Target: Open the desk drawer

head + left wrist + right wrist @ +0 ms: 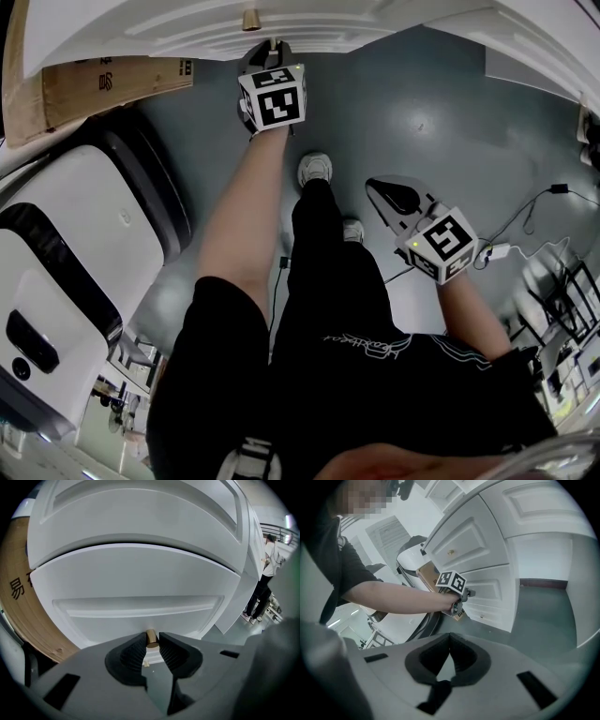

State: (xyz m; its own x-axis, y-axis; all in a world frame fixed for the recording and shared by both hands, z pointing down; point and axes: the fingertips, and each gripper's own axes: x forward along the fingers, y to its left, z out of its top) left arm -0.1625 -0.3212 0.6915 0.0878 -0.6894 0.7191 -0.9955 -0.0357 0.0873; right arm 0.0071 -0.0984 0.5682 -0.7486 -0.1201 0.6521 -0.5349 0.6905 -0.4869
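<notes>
The white desk has stacked drawer fronts, and the drawer front (136,581) I face carries a small brass knob (151,638). My left gripper (151,645) is shut on that knob, with a ribbed pad against each side of it. In the head view the left gripper (273,45) is stretched out to the desk at the top of the picture, and a second brass knob (251,19) shows just above it. In the right gripper view the left gripper (465,594) sits at the drawer (490,590). My right gripper (394,195) hangs over the floor, its jaws (449,638) shut on nothing.
A cardboard box (103,82) leans beside the desk at the left. A big white machine (66,272) stands at the left. Cables and a plug (530,220) lie on the grey floor at the right. My feet (316,169) are below the desk. A person (262,578) stands far off.
</notes>
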